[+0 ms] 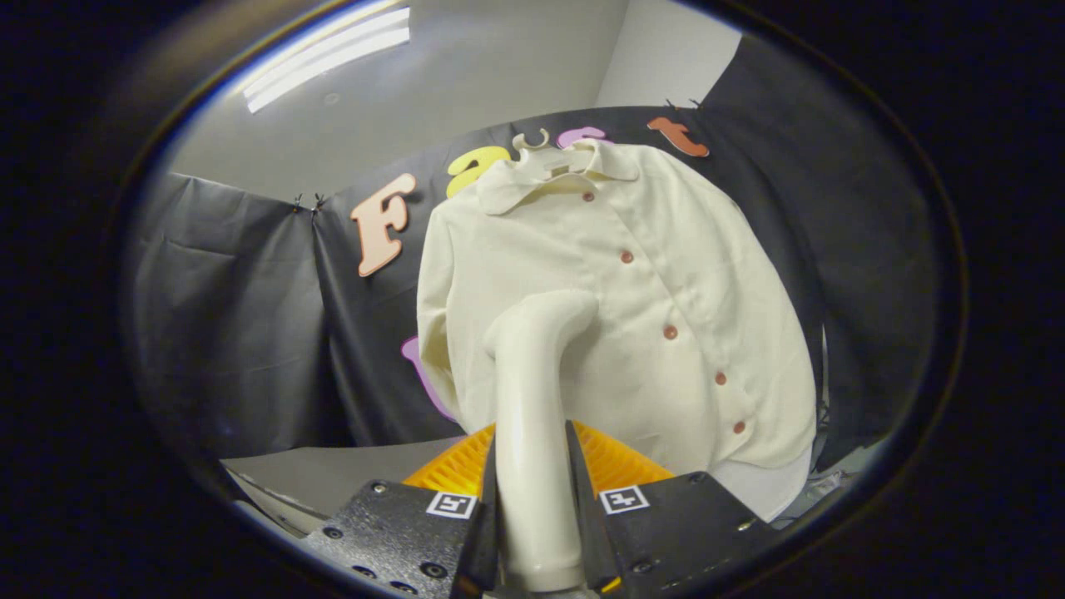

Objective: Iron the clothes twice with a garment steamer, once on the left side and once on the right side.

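Gripper clamped on steamer handle, both fingers pressing its sides. Steamer head bends toward shirt, against left panel beside button row. Shirt hangs on hanger before booth wall. Orange basket below, behind fingers.

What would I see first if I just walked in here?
The big cream shirt would catch your eye first, hanging on a hanger against the black cloth wall, with a row of reddish buttons down its front. Right after that, the pale steamer, gripped between the two fingers of the gripper, its head bent toward the shirt's left side.
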Tool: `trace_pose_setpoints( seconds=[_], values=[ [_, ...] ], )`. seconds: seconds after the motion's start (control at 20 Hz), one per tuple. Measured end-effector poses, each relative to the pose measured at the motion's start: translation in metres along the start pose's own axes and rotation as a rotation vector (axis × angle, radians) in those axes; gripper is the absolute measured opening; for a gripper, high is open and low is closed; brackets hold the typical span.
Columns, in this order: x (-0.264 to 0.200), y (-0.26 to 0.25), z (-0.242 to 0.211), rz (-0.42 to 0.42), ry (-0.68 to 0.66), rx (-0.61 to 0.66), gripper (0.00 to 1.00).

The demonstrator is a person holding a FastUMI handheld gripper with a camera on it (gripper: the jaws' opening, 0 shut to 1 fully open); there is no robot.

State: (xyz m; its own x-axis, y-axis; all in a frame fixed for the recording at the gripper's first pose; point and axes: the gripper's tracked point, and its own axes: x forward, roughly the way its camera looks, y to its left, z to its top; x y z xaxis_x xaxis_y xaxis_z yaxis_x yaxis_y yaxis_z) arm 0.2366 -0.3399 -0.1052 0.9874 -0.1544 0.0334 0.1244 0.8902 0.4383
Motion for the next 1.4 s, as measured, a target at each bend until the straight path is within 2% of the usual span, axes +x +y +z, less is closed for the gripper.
trace_pose_setpoints(
  seconds=[1.0, 1.4],
  values=[
    [-0.073, -0.067, -0.132, -0.054, 0.185, 0.11, 0.39],
    [-0.098, -0.086, -0.151, -0.104, 0.246, 0.067, 0.4]
  ],
)
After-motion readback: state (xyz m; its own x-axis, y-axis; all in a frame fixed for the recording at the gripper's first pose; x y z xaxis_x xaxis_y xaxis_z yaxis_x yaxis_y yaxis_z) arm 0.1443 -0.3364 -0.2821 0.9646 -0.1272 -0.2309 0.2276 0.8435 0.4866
